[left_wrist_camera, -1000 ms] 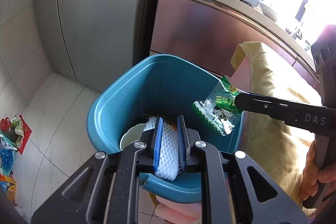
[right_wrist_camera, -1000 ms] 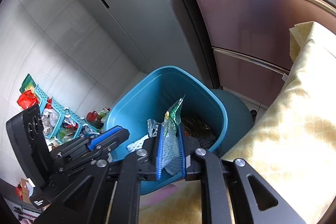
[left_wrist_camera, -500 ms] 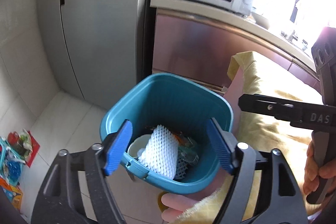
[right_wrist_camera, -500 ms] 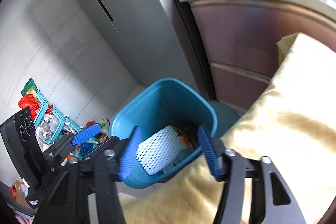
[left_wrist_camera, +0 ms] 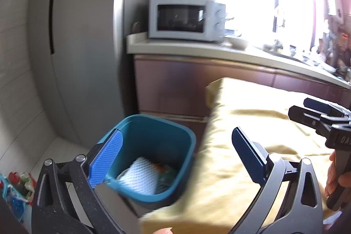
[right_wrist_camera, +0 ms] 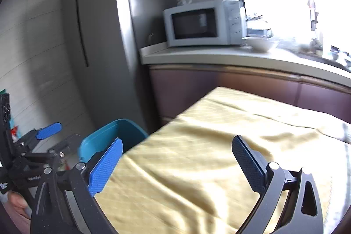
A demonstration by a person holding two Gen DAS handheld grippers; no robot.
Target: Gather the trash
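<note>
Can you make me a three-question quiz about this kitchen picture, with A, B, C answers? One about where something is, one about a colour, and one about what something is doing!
1. Where is the microwave?
A. on the counter beside the fridge
B. on the floor
C. inside the bin

2. What colour is the bin?
A. red
B. teal blue
C. black

3. What is between the left gripper's pads?
A. a bottle
B. a spoon
C. nothing

Answers:
1 A, it sits on the counter next to the tall grey fridge.
2 B, its walls and rim are teal blue.
3 C, the jaws are opening and hold nothing; the white foam net lies in the bin.
</note>
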